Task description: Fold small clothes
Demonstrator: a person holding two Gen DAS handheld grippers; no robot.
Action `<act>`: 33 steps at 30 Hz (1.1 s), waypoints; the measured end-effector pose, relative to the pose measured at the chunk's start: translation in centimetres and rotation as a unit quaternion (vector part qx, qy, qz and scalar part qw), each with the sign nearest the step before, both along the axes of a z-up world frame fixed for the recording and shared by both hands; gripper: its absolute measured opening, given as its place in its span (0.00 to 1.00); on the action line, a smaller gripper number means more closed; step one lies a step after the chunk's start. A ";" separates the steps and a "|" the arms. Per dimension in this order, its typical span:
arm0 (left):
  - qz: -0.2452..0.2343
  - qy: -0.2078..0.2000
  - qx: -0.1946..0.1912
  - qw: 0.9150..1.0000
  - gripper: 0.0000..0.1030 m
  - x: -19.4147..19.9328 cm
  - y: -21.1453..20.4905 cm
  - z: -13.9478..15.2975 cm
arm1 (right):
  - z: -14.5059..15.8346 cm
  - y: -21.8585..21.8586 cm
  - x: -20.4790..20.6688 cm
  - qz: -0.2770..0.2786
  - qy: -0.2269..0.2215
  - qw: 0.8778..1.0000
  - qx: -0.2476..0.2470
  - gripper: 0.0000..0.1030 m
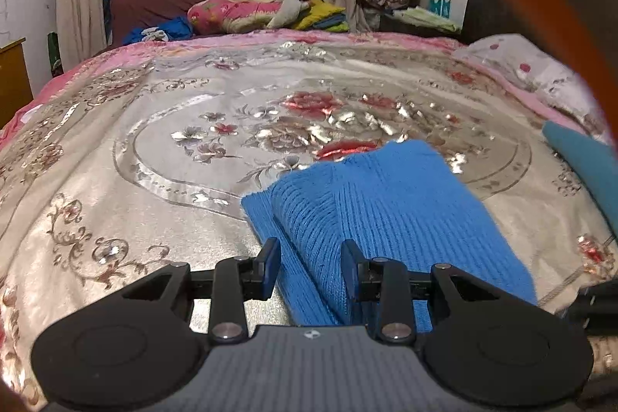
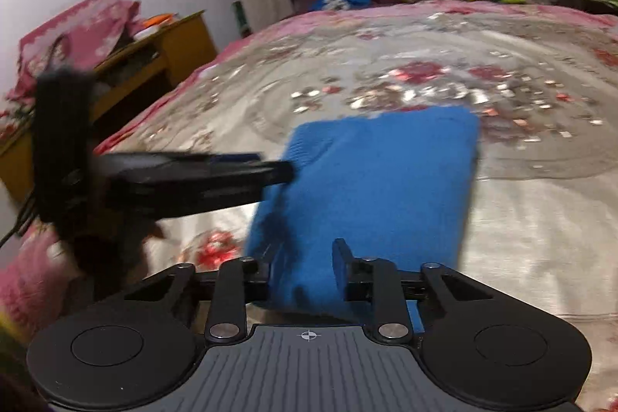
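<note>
Garment: blue knit sweater (image 1: 386, 215) lies on the bed (image 1: 154, 149), partly folded; in your left view a raised fold runs from 12 o'clock down to the tongs.
Left tongs (image 1: 311, 267): closed on a bunched ridge of the sweater, both pads pressed to the knit at its near edge.
Right tongs (image 2: 301, 267): sweater edge sits between the jaws; the picture is blurred, and I cannot tell if the pads bite or only flank it.
Other view: from the right wrist, the left tongs reach in from 9 o'clock to the sweater's left edge.
Step in hand: by my reading, a fold across the sweater, both tongs at its near edge.
Next move calls for: a firm grip on both sides, then carry the near edge toward 12 o'clock, level, so the far edge meets squarely.
Watch: thick knit may slip or bunch.
</note>
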State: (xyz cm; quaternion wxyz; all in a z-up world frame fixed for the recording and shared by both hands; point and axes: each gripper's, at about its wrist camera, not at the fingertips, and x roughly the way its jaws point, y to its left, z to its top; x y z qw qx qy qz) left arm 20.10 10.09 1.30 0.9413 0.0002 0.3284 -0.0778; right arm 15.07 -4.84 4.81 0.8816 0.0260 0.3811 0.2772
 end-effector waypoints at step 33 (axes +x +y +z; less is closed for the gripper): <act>0.028 0.037 0.023 0.999 0.41 -6.9 0.5 0.0 | -0.4 -2.1 -3.1 -0.050 0.027 0.998 0.027 0.24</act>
